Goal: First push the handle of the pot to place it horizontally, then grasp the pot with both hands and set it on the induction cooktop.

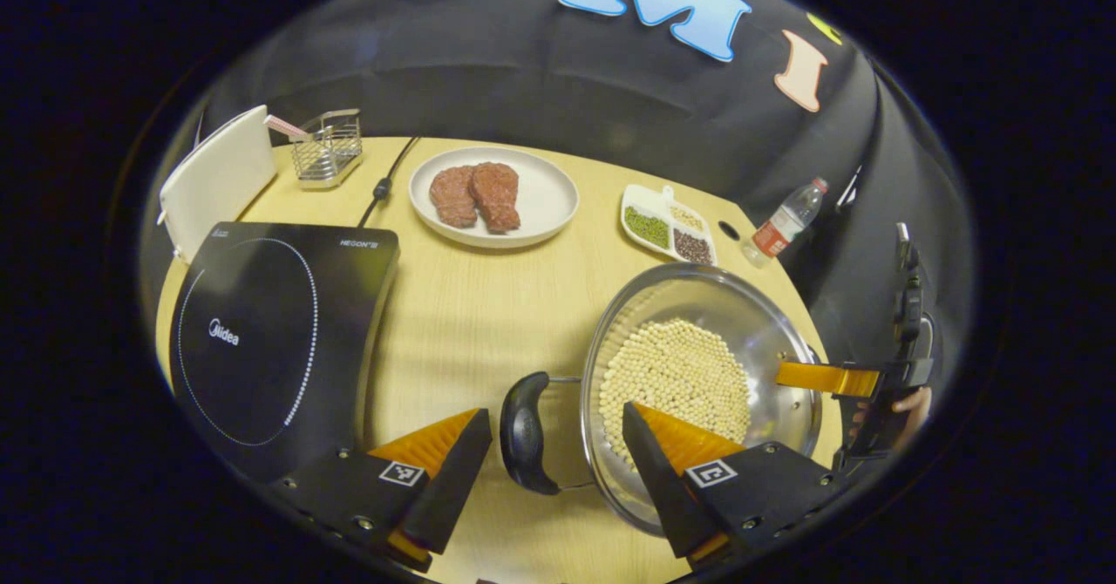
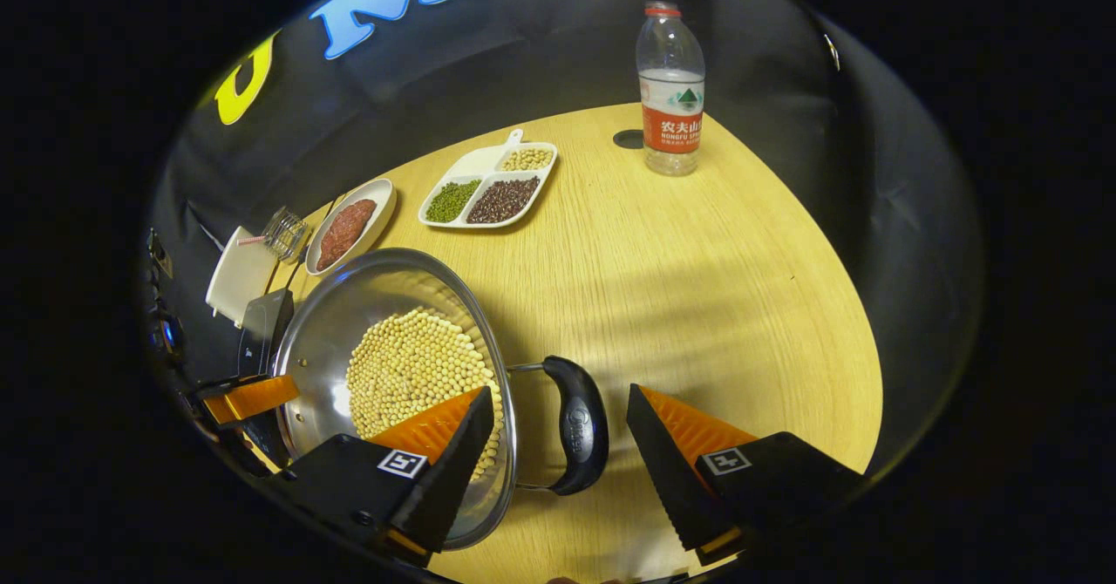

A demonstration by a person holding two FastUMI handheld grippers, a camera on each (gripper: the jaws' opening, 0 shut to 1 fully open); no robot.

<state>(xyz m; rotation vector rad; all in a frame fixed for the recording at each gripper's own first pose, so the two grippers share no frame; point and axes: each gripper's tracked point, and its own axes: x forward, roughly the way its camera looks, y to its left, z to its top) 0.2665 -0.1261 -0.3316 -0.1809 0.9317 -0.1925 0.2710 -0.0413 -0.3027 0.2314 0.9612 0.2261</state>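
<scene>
Left hand-held gripper (image 1: 556, 440) spread astride pot (image 1: 697, 392) handle (image 1: 526, 434), right hand-held gripper (image 2: 558, 436) likewise, cooktop (image 1: 279, 340) left

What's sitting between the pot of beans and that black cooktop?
Just bare wooden table, going by the left gripper view. The pot has its black handle pointing toward the induction cooktop, with no dish or tool in the gap.

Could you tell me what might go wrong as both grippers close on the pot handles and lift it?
1. The pot holds loose beans; an uneven lift could spill them.
2. Each open gripper, left and right, has one finger over the pot's rim, so closing may pinch rim instead of the handle.
3. The induction cooktop lies off to one side; a weak hold might slip on the way.
</scene>
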